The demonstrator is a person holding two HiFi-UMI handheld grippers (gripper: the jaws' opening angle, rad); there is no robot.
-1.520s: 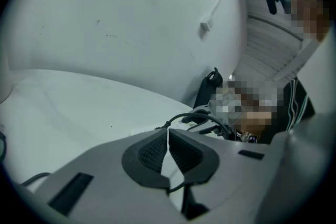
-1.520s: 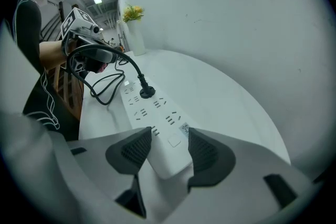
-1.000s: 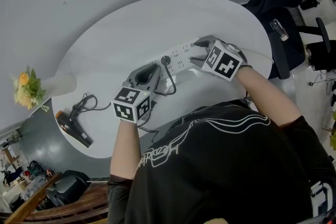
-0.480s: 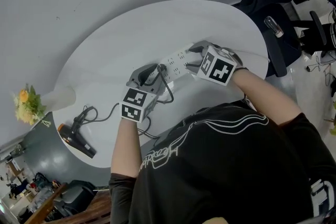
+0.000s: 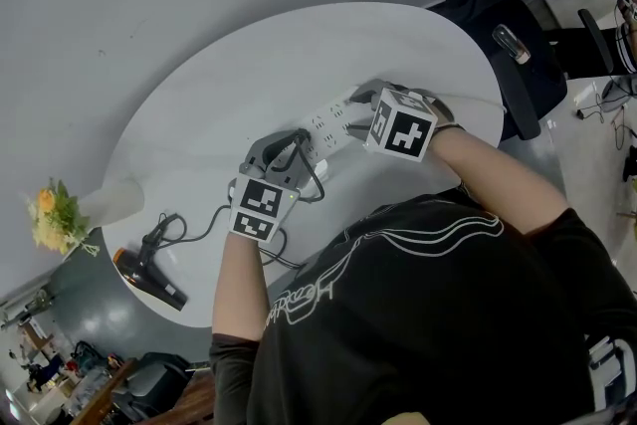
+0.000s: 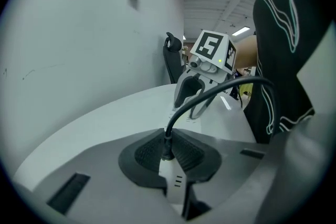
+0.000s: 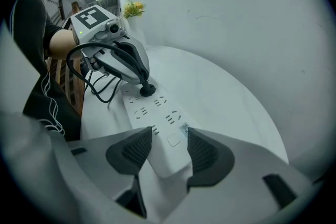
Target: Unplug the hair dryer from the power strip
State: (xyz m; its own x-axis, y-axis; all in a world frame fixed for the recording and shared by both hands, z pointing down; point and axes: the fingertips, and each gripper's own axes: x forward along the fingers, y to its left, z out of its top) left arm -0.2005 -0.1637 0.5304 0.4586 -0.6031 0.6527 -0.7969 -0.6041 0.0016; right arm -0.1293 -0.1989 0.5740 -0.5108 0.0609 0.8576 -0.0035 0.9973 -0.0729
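A white power strip [image 5: 333,119] lies on the round white table [image 5: 229,85]. A black plug [image 7: 146,89] sits in one of its sockets. My left gripper [image 5: 302,142] is shut on the plug [image 6: 167,152], whose cable [image 6: 210,93] arches up and to the right. At the strip's other end, my right gripper [image 7: 169,147] is shut on the power strip [image 7: 163,134], one pad on each long side. The black hair dryer [image 5: 149,264] lies near the table's left edge, with its cable [image 5: 204,219] running toward my left gripper.
A vase of yellow flowers [image 5: 55,214] stands at the table's far left edge. A black chair [image 5: 518,25] is beyond the table at the right. Slack cable [image 5: 317,179] loops by the near edge, close to the person's body. A wall borders the table's far side.
My left gripper has moved along the strip to the plug and shut on it. The right gripper has stayed on the strip's end.
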